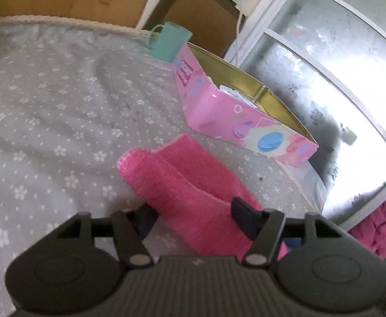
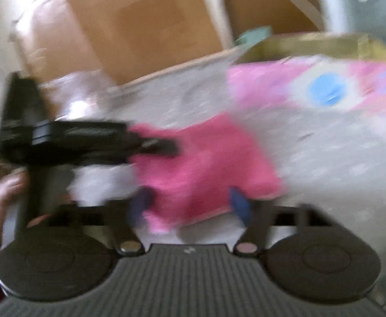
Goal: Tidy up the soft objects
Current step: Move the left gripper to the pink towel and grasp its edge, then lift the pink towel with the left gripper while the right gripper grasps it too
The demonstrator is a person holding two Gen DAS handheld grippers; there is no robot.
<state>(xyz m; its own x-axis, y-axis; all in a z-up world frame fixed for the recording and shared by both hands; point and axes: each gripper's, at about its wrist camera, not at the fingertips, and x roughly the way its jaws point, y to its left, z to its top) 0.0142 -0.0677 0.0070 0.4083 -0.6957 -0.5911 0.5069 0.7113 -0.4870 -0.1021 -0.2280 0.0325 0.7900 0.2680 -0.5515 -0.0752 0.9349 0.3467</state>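
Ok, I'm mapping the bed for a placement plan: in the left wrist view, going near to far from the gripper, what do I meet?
Left gripper → folded pink fluffy towel → open pink printed tin box → teal plastic mug → brown cardboard box, all but the last on the grey floral bedsheet.

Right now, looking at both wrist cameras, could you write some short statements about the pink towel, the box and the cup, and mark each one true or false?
1. The pink towel lies on a grey cloth with white flowers. True.
2. The pink box is closed with a lid. False: its top is open and the gold inside shows.
3. A green cup stands beyond the far end of the box. True.
4. The towel is already inside the box. False: it lies on the cloth, outside the box.
5. The left gripper has its fingers spread on either side of the towel. True.
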